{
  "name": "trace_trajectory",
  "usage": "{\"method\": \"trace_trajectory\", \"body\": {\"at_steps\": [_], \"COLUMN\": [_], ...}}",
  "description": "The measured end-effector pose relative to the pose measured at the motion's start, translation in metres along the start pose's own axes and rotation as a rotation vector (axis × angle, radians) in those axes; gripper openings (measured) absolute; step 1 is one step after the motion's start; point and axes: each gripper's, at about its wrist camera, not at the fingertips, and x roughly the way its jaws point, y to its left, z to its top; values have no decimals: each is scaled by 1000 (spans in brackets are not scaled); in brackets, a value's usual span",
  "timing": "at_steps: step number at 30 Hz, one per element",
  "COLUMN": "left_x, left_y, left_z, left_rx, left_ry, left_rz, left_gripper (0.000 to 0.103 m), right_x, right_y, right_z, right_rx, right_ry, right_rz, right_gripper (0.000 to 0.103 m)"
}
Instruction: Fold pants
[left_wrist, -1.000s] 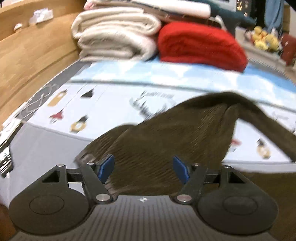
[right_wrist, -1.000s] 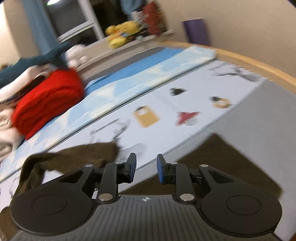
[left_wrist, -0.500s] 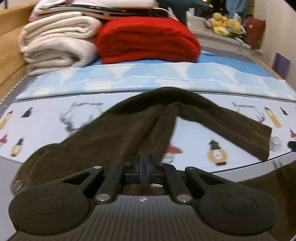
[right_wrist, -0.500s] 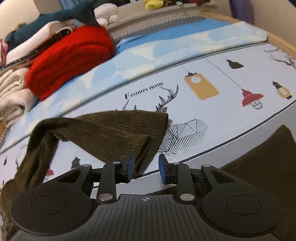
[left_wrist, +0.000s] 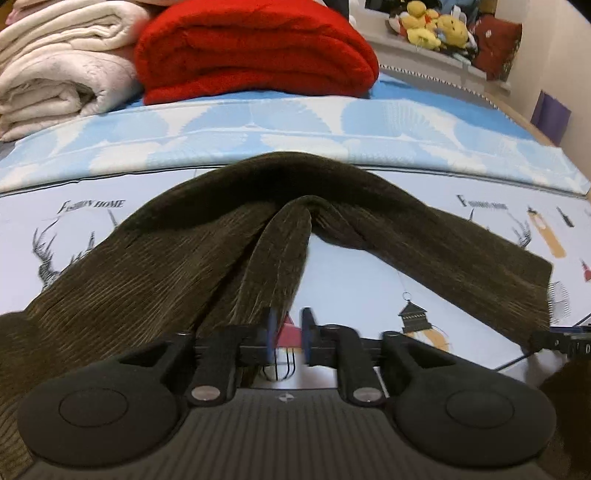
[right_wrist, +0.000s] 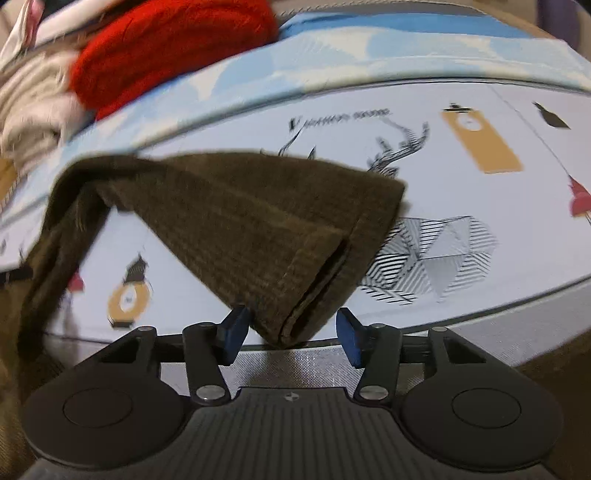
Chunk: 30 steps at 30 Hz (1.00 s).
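Dark olive-brown corduroy pants (left_wrist: 207, 251) lie on the printed bed sheet, bent in an arch, with one leg running right to its hem (left_wrist: 532, 295). My left gripper (left_wrist: 289, 334) sits at the near edge of a fold of the pants, its blue pads a small gap apart with nothing between them. In the right wrist view the leg hem (right_wrist: 314, 280) lies between the wide-open fingers of my right gripper (right_wrist: 291, 336), which do not touch it. The right gripper's tip also shows at the right edge of the left wrist view (left_wrist: 565, 338).
A folded red blanket (left_wrist: 258, 51) and cream blankets (left_wrist: 62, 70) are stacked at the head of the bed. Plush toys (left_wrist: 432, 26) sit on a ledge behind. A light blue sheet band (left_wrist: 332, 125) crosses the bed beyond the pants.
My left gripper was shut on the pants fold half a second ago and has now opened slightly. My right gripper opened wider and moved up to the leg hem.
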Motion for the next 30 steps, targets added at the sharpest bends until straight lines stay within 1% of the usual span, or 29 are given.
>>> {"method": "trace_trajectory", "body": {"at_steps": [2,4,6,7,8,9,10,12,13,14,16,18,20,21,23,25,26,27,28,29,30], "left_x": [19,38,61,70,78,85,91,103,106,108,105,96,85,78,65,50,45,40,37,34,30], "left_y": [1,2,6,7,8,8,10,14,16,17,18,22,22,20,10,-5,-13,-21,-28,-31,-32], "left_z": [1,0,-4,-6,-8,-9,-10,-11,-10,-9,-4,2,8,8,0,-15,-24,-33,-40,-44,-47], "left_rx": [-5,-3,14,24,31,35,39,51,71,85,115,114,144,192,318,452,509,553,590,611,623], "left_ry": [6,16,32,43,51,56,58,71,74,67,69,49,29,22,15,12,15,24,47,76,102], "left_rz": [9,27,32,41,50,58,74,111,130,138,162,107,16,-49,-190,-358,-415,-454,-482,-502,-542], "left_gripper": [62,75,75,75,75,75,74,59,40,10,9,8,8,8,8,9,10,14,20,36,44], "right_x": [8,14,17,19,18,17,14,4,-4,-16,-49,-89,-126,-139,-160,-171,-171,-166,-155,-139,-128], "right_y": [6,14,23,27,30,32,32,28,24,19,8,-2,-12,-15,-26,-43,-57,-72,-91,-112,-126], "right_z": [0,-1,-1,-1,-1,0,3,12,18,28,49,71,94,105,130,156,167,174,178,177,171], "right_rx": [-47,-105,-165,-196,-222,-233,-231,-205,-182,-145,-71,-16,24,30,44,87,126,179,248,313,360], "right_ry": [18,21,17,15,8,-5,-19,-66,-98,-142,-259,-382,-488,-521,-557,-560,-551,-532,-495,-436,-394], "right_rz": [-13,-38,-67,-89,-101,-99,-98,-98,-94,-78,-34,-22,-33,-57,-136,-235,-299,-358,-428,-505,-541], "right_gripper": [55,57,53,45,34,32,27,23,22,21,21,21,21,21,21,21,22,23,30,36,36]}}
